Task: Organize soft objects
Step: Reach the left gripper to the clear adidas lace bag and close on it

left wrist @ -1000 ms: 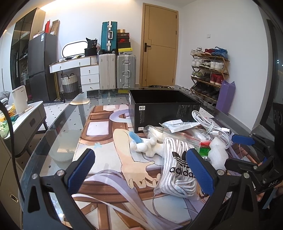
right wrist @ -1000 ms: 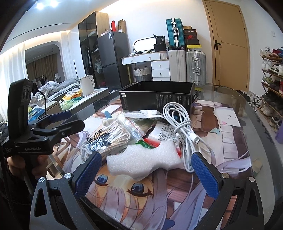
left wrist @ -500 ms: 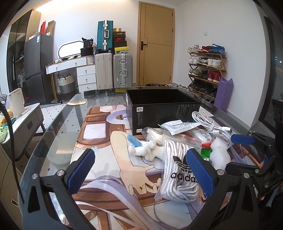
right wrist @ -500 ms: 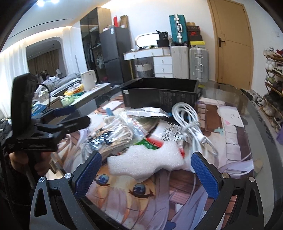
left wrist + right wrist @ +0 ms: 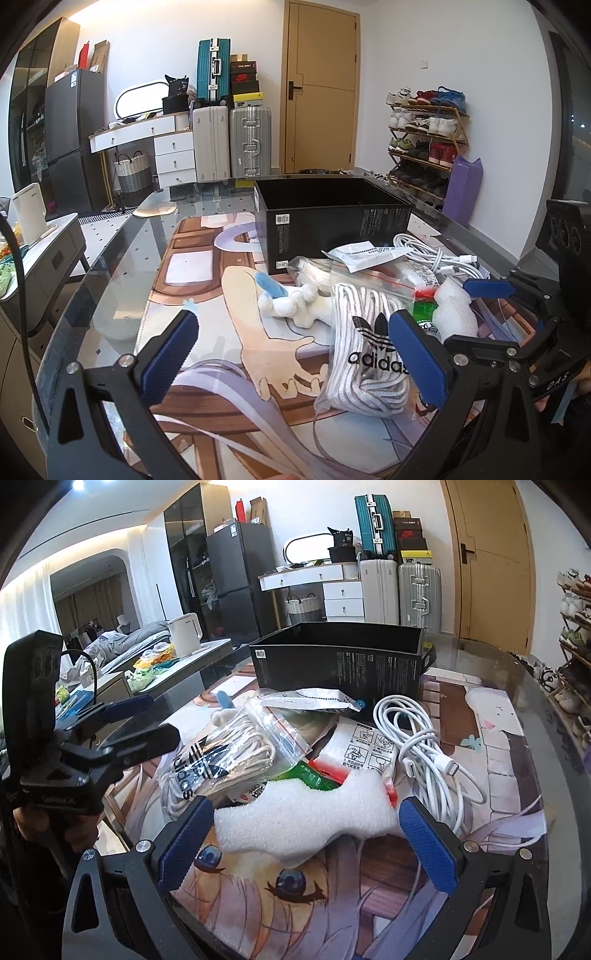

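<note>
Here the left gripper (image 5: pixel 293 354) hovered low over the printed mat (image 5: pixel 207 266) with its jaws spread wide and nothing between them. In its own view, the blue pad at 8 o'clock stood over bare mat, while the pad at 4 o'clock overlapped the near edge of the bagged Adidas laces (image 5: pixel 364 354). At about 12 o'clock from the gap lay a small white plush toy (image 5: pixel 295 304) with a blue ear, touching the laces bag on its right. Beyond it, toward 12 o'clock, the open black box (image 5: pixel 332 218) stood upright on the mat. At 2 o'clock a coil of white cable (image 5: pixel 439 258) rested beside the box, and a flat white packet (image 5: pixel 365 253) lay on top of the pile in front of it.

Further right, at 3 o'clock in the left view, the right gripper (image 5: pixel 484 314) reached in around the white foam piece (image 5: pixel 452 314). In the right wrist view its jaws were also wide apart, one blue pad at 8 o'clock and the other at 4 o'clock, straddling the foam (image 5: pixel 306 816); the pads stood just beside its ends, and whether either one touched it could not be told. The foam lay on the mat, overlapping a green and red wrapper (image 5: pixel 317 775) behind it. In that view the laces bag (image 5: pixel 218 760) lay at 10 o'clock, the cable coil (image 5: pixel 417 746) at 2 o'clock, and the black box (image 5: pixel 340 661) at 12 o'clock.
</note>
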The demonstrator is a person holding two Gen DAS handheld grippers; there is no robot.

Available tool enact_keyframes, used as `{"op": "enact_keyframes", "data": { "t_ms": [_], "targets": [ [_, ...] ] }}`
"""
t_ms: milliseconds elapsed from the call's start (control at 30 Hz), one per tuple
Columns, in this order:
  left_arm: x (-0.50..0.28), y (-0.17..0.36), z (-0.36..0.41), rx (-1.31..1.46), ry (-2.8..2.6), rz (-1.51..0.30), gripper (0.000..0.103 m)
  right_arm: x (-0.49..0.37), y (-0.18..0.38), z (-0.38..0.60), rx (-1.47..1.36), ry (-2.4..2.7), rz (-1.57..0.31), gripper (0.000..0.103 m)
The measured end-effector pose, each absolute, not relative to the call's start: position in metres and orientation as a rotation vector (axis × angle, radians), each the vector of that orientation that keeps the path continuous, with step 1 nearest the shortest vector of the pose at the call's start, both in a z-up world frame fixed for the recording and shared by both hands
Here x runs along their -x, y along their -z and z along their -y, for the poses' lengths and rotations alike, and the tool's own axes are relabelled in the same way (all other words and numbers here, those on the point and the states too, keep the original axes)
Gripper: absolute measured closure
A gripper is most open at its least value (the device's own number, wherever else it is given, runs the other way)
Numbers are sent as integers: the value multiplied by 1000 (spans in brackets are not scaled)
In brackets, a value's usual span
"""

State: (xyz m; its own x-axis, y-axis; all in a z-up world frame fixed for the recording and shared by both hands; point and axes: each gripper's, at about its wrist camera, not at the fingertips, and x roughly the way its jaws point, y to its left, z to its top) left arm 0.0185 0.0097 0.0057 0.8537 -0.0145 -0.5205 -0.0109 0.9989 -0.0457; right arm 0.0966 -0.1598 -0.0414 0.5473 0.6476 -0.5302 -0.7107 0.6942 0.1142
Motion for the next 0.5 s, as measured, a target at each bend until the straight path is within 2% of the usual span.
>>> {"op": "enact_keyframes", "data": {
  "t_ms": [67, 500],
  "targets": [
    [-18, -5, -8, 44, 7, -552, 0, -96, 42, 160, 125, -810, -578, 10],
    [-18, -1, 5, 19, 51, -580, 0, -79, 35, 173, 107, -834, -495, 11]
  ]
}}
